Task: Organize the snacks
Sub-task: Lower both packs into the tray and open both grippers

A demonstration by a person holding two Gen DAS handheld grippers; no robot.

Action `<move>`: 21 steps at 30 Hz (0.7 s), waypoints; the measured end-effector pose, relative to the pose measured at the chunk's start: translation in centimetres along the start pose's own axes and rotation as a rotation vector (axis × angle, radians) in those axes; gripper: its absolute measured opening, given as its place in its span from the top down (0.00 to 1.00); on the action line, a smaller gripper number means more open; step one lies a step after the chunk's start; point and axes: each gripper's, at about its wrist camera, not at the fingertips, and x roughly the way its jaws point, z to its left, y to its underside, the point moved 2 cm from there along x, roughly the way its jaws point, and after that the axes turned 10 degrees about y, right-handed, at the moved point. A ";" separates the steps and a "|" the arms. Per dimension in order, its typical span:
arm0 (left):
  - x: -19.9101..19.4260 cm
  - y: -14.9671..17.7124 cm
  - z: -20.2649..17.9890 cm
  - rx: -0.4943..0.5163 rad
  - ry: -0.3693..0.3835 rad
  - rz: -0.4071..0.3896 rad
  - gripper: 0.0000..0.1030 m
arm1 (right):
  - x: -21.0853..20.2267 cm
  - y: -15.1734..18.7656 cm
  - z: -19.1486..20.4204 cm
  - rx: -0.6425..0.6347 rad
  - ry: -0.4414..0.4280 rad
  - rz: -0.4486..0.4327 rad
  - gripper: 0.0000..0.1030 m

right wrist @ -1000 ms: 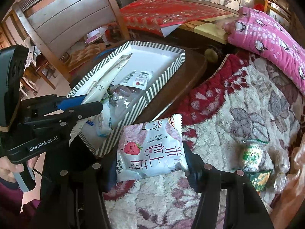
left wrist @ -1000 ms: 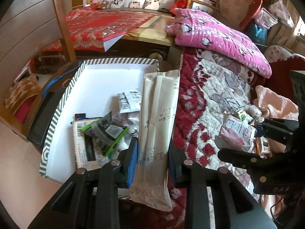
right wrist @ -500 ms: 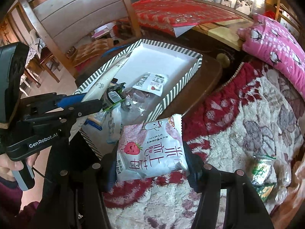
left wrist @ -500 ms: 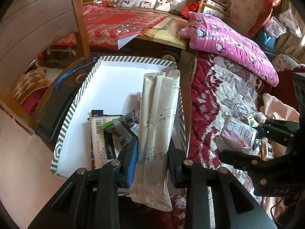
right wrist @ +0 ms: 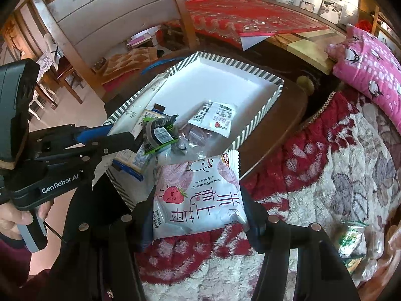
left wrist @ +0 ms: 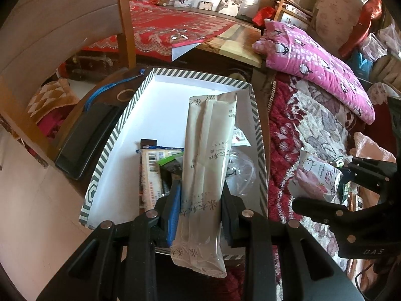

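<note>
My left gripper (left wrist: 200, 215) is shut on a long beige packet (left wrist: 208, 165), which hangs over the near half of a striped white tray (left wrist: 175, 95). Inside the tray lie a barcode packet (left wrist: 150, 168), a green-and-black packet (left wrist: 170, 165) and a clear wrapper (left wrist: 238, 170). My right gripper (right wrist: 200, 215) is shut on a pink strawberry snack bag (right wrist: 200, 195), held over the tray's near corner (right wrist: 125, 193). The same bag (left wrist: 315, 178) shows at the right in the left wrist view. The left gripper (right wrist: 120, 140) appears at the left in the right wrist view.
The tray sits on a dark round table (right wrist: 280, 120). A red and white patterned blanket (right wrist: 338, 175) lies to the right with green snack packets (right wrist: 353, 240) on it. A pink pillow (left wrist: 318, 67) lies behind. A dark flat object (left wrist: 85, 140) rests left of the tray.
Both grippers have carried their packets leftward from over the blanket to over the tray. The grips are unchanged.
</note>
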 end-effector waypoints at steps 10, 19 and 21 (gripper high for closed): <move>0.1 -0.1 1.5 -0.035 -0.019 -0.001 0.73 | 1.4 -0.9 1.9 -0.039 -0.025 0.019 0.39; 0.7 -0.4 2.6 -0.059 -0.043 0.002 0.73 | 2.5 -2.0 2.4 -0.058 -0.034 0.031 0.39; 0.8 -0.4 2.8 -0.064 -0.045 0.004 0.73 | 2.9 -2.2 2.6 -0.065 -0.037 0.036 0.39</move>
